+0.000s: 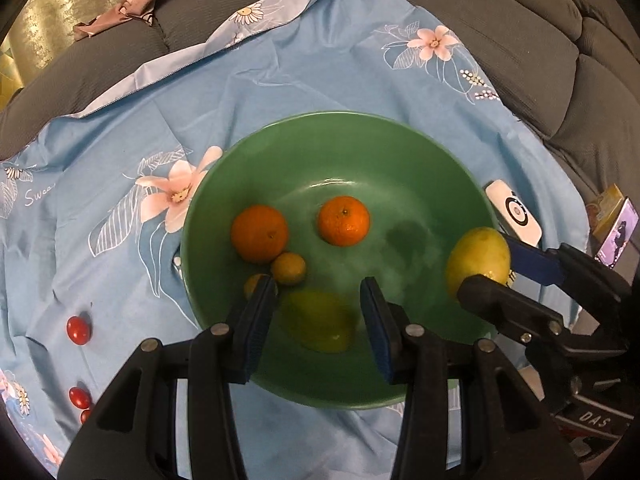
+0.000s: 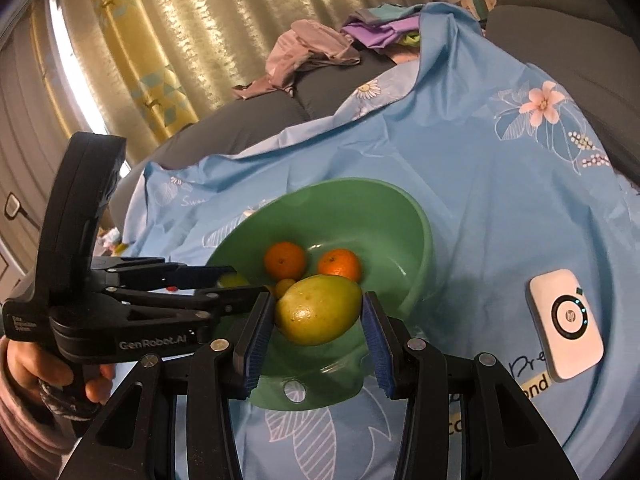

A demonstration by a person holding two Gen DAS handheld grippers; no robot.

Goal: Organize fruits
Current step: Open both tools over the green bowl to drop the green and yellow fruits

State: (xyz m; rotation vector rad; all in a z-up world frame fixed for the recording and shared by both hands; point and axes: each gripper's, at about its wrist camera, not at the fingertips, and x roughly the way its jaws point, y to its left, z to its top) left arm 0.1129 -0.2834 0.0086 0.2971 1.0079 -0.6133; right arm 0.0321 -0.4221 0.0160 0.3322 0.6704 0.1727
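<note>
A green bowl (image 1: pixel 400 148) (image 2: pixel 416 216) sits on a blue floral cloth. It holds two oranges (image 1: pixel 260 233) (image 1: pixel 344 221), two small yellow fruits (image 1: pixel 289 267) and a blurred yellow-green fruit (image 1: pixel 320 322). My left gripper (image 1: pixel 318 320) is open over the bowl's near side, with the blurred fruit between its jaws, not touching. My right gripper (image 2: pixel 319 320) (image 1: pixel 500 268) is shut on a yellow-green mango (image 2: pixel 318 309) (image 1: pixel 478 258) and holds it above the bowl's right rim.
Three red cherry tomatoes (image 1: pixel 78 330) (image 1: pixel 79 397) lie on the cloth (image 1: pixel 280 80) left of the bowl. A white device (image 2: pixel 566 326) (image 1: pixel 514 212) lies to its right. A grey sofa (image 1: pixel 520 20) with loose clothes (image 2: pixel 308 56) surrounds the cloth.
</note>
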